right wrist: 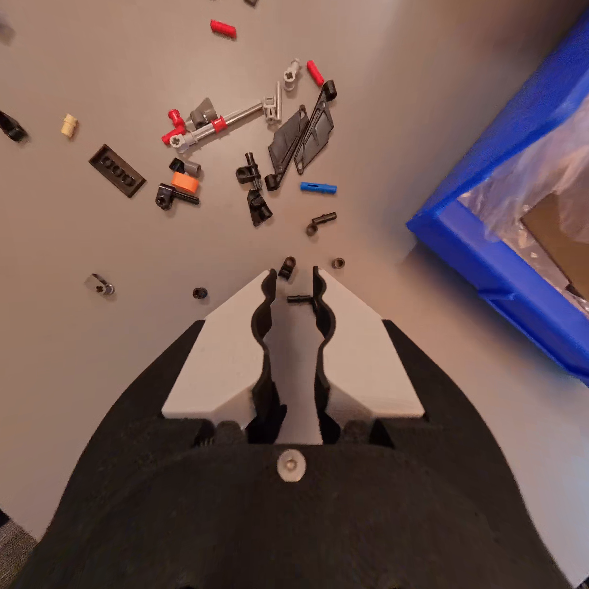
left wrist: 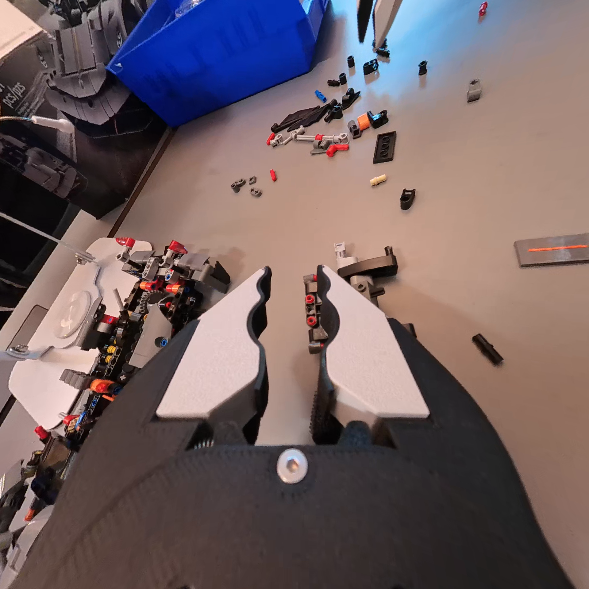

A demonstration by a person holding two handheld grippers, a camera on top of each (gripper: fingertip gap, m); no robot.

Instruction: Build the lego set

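Observation:
In the left wrist view, the partly built dark Lego model (left wrist: 153,318) with red, orange and yellow pins lies at the left on a white stand (left wrist: 47,376). My left gripper (left wrist: 294,272) is open just above the table. A small dark grey sub-assembly with red pins (left wrist: 313,314) rests against the inner side of its right finger. A black and grey sub-assembly (left wrist: 366,271) lies just beyond. My right gripper (right wrist: 293,273) is open low over the table, with a thin black pin piece (right wrist: 299,299) and a black connector (right wrist: 287,267) between its tips. It also shows far off in the left wrist view (left wrist: 379,25).
Loose parts lie scattered: a black plate (right wrist: 117,174), a grey axle assembly with red parts (right wrist: 216,124), black panels (right wrist: 302,137), a blue pin (right wrist: 318,187). A blue bin (right wrist: 478,255) holding plastic bags stands to the right. The set's box (left wrist: 35,105) and a grey tile (left wrist: 554,253) flank the left gripper. About 25 centimeters separates my left fingertips from my right. Between my right fingertips and the black plate (right wrist: 117,174) there is roughly 12 centimeters. It is also in sight in the left wrist view (left wrist: 387,149).

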